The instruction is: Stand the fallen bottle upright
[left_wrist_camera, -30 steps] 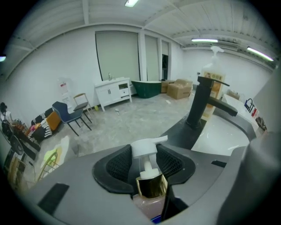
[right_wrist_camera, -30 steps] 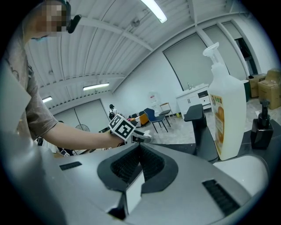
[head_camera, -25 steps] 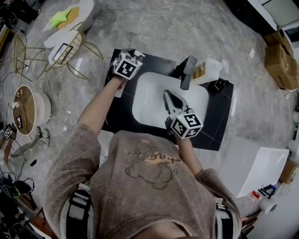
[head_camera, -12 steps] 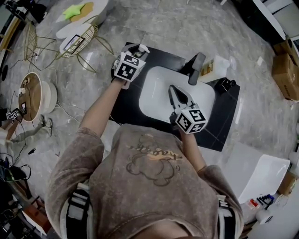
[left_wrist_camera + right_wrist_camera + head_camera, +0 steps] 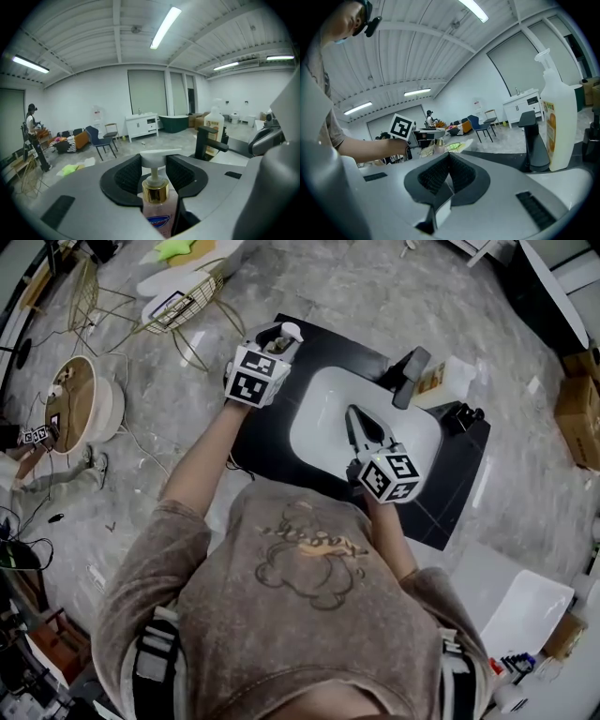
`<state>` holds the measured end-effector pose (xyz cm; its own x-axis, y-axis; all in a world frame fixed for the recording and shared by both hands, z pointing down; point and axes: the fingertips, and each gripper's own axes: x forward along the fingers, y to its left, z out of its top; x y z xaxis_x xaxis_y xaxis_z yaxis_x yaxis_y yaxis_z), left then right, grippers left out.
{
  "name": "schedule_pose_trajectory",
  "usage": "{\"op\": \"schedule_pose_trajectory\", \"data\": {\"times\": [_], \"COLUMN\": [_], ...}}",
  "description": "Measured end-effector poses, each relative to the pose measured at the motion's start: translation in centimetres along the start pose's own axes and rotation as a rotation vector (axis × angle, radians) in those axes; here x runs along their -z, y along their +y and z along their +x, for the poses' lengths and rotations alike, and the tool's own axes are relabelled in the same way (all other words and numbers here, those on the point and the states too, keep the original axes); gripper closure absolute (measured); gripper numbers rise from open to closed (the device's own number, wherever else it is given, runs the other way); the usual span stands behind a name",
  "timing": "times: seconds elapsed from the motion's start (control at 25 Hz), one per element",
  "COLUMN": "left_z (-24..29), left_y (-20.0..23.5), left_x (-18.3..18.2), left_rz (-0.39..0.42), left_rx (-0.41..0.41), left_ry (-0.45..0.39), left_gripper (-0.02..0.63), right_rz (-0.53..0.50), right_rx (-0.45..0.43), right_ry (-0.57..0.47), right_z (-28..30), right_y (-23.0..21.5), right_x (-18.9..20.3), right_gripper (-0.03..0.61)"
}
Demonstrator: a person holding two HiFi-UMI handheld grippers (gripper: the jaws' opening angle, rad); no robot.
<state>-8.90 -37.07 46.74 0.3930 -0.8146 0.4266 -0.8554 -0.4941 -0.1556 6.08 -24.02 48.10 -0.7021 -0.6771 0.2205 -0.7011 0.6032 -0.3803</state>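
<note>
The left tongs (image 5: 153,171) pinch the pump soap bottle (image 5: 157,206) just below its collar, over the black counter's (image 5: 258,442) far left corner beside the basin (image 5: 328,427). I would hold that pinch steady, bring the base down flat on the counter and let go only once the bottle stands alone. The right tongs (image 5: 449,173), pressed together and empty, hang over the basin. The bottle is clear with pinkish soap, a gold collar, a white pump head and a blue label.
</note>
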Motion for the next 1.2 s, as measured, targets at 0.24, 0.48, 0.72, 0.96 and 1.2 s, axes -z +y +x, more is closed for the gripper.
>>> {"op": "schedule_pose_trajectory", "data": {"times": [0.24, 0.48, 0.72, 0.96, 1.2], "left_z": [-2.6, -5.0, -7.3, -9.4, -10.5], "left_y": [0.5, 0.4, 0.8, 1.0, 0.7], "left_x": [0.4, 0.8, 1.8, 2.4, 3.1], "left_rz": [-0.034, -0.055, -0.076, -0.101, -0.115], "left_rx": [-0.041, -0.073, -0.101, -0.114, -0.124], "left_ry": [-0.024, -0.045, -0.032, -0.027, -0.033], "left_gripper": [0.44, 0.443, 0.443, 0.445, 0.446], "right_rz": [-0.016, -0.028, -0.042, -0.051, -0.052], "right_rx": [-0.036, -0.078, -0.125, -0.153, -0.16], "right_ry": [0.009, 0.024, 0.046, 0.055, 0.061], "right_z": [0.2, 0.3, 0.8, 1.2, 1.3], "right_y": [0.9, 1.6, 3.2, 4.5, 4.9], "right_x": [0.1, 0.8, 1.5, 1.8, 2.2], "right_gripper": [0.58, 0.58, 0.58, 0.58, 0.58]}}
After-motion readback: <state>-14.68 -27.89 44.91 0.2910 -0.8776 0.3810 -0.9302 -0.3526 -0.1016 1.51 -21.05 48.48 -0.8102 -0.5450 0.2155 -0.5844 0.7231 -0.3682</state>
